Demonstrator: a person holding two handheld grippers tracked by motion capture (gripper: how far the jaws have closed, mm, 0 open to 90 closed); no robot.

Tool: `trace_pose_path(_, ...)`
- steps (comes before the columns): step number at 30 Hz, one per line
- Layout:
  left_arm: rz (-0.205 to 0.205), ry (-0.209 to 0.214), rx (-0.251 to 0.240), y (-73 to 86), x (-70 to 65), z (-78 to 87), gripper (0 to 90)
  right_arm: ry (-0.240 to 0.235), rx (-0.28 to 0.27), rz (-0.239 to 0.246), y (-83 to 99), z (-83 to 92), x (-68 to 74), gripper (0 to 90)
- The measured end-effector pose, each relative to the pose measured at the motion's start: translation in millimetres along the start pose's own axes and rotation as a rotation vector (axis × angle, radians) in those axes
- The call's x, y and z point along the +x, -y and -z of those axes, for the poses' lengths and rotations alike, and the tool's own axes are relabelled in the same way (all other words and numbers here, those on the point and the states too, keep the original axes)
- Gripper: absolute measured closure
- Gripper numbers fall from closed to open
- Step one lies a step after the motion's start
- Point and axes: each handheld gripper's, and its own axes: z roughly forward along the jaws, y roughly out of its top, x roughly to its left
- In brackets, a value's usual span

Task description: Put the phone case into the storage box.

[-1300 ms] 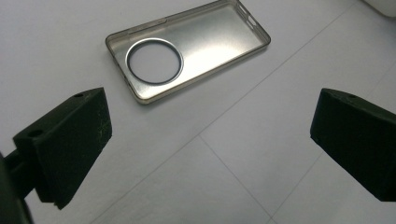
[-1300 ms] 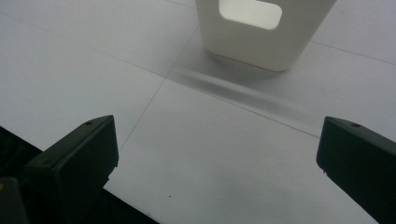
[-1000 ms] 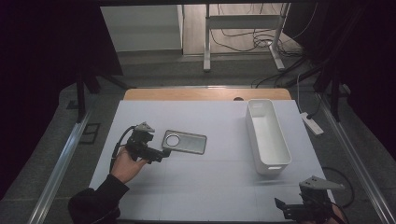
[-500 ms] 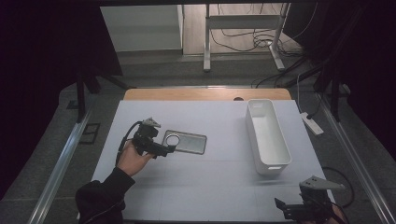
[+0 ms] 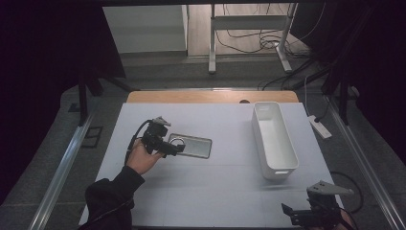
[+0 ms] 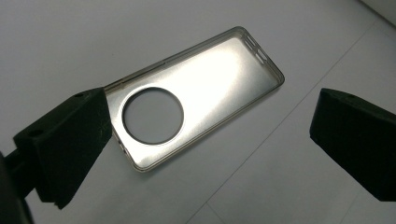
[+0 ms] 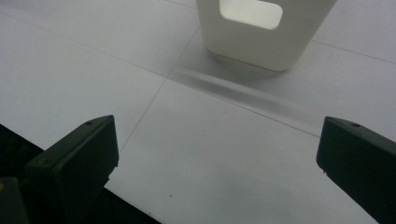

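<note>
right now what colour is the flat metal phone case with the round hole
Shiny silver metal phone case, clearest in the left gripper view.

No legible text, label, brand or number anywhere (surfaces plain, unmarked).

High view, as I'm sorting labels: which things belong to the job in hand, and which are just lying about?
In the job:
- left gripper, jaws open
- metal phone case

Lying about:
- white bin
- right gripper, open, at the table's near edge
</note>
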Motion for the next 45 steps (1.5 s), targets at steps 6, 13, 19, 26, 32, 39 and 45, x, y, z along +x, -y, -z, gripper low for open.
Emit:
trace_pose_path(6,-0.011,0.001,0.006,-5.2,-0.4,-5.6,0.0,-0.001,0.001,0.001,0.1,0.0,0.0,0.0)
trace_pose_path(13,-0.017,-0.013,0.022,-11.5,-0.6,-13.6,1.8,-0.002,0.001,0.001,0.1,0.1,-0.1,0.0)
trace_pose_path(19,-0.044,0.009,0.035,-16.2,-3.3,-18.7,21.4,-0.002,0.002,0.002,0.1,-0.2,-0.1,0.0)
trace_pose_path(26,-0.045,0.034,0.039,-20.5,-7.1,-22.8,44.5,-0.001,0.007,0.003,0.0,-0.2,-0.2,0.0)
trace_pose_path(32,-0.042,0.057,0.048,-21.8,-6.4,-24.7,75.0,-0.005,0.01,0.004,0.0,-0.4,-0.4,0.0)
trace_pose_path(39,-0.061,0.071,0.063,-25.8,-11.2,-28.3,89.0,-0.006,0.013,0.006,-0.1,-0.7,-0.2,0.0)
trace_pose_path(45,-0.076,0.07,0.074,-30.3,-17.9,-34.4,89.0,-0.007,0.015,0.007,-0.2,-0.8,-0.2,0.0)
